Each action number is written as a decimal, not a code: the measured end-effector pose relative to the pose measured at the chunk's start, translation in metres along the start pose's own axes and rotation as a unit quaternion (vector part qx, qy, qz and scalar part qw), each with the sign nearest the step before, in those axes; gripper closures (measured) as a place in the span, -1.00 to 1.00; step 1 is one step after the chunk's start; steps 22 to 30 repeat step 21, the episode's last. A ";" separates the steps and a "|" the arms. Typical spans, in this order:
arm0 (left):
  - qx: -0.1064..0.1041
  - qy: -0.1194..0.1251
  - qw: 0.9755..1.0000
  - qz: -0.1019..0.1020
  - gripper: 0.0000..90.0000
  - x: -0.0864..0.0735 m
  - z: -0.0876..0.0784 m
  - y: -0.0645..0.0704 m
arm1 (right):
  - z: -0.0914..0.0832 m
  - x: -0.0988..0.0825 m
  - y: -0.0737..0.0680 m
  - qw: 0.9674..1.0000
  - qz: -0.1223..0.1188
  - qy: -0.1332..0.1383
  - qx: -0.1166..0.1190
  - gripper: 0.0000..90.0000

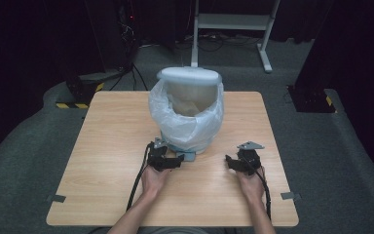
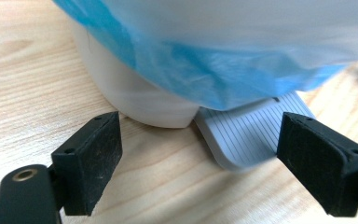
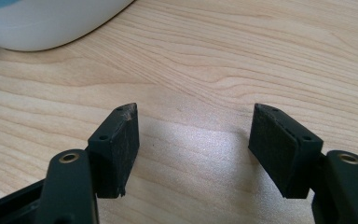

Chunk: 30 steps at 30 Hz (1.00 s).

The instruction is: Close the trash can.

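The white pedal bin [image 1: 190, 109] is sitting at centre frame on the table [image 1: 102, 146], its pedal [image 2: 247, 135] jutting toward us. Our left gripper [image 1: 168, 162] is gaping around that pedal; our right gripper [image 1: 233, 163] is hanging open, lower right.

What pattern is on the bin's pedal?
Fine parallel dark lines on the light grey ribbed plastic pedal; clearest in the left gripper view.

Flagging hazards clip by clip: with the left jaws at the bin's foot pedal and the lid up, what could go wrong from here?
1. The left gripper stands open at the ribbed pedal; a clumsy press might push the bin across the table.
2. The loose bag hangs just above the pedal and could snag in the jaws.
3. The raised lid may drop if the pedal slips free.
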State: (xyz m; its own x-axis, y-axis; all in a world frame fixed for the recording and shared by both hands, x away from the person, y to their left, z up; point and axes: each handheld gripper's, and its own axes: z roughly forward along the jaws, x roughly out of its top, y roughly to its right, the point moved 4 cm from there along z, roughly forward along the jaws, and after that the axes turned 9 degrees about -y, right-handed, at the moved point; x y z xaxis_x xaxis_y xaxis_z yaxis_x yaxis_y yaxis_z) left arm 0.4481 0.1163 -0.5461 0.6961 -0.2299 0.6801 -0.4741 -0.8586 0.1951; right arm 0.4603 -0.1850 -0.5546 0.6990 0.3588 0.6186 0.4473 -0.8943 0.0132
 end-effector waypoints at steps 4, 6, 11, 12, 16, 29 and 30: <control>0.011 0.000 1.000 -0.002 -0.69 -0.008 -0.009 -0.004 | 0.000 0.000 0.000 1.000 0.000 0.000 0.000 -0.27; 0.021 -0.002 1.000 -0.001 -0.69 -0.012 -0.013 -0.009 | 0.000 0.000 0.000 1.000 0.000 0.000 0.000 -0.28; 0.048 -0.013 0.999 -0.006 -0.68 -0.022 -0.021 -0.025 | 0.000 0.000 0.000 1.000 -0.001 -0.001 0.001 -0.28; 0.055 -0.017 0.998 -0.006 -0.67 -0.023 -0.022 -0.029 | 0.000 0.000 0.000 1.000 -0.001 -0.001 0.001 -0.28; 0.097 -0.032 0.995 0.010 -0.63 -0.028 -0.024 -0.039 | 0.000 0.000 0.000 1.000 -0.001 -0.001 0.001 -0.28; 0.116 -0.038 0.992 0.021 -0.60 -0.028 -0.024 -0.041 | 0.000 0.000 0.000 1.000 -0.001 -0.001 0.001 -0.28; 0.116 -0.038 0.992 0.021 -0.60 -0.028 -0.024 -0.041 | 0.000 0.000 0.000 1.000 -0.001 -0.001 0.001 -0.28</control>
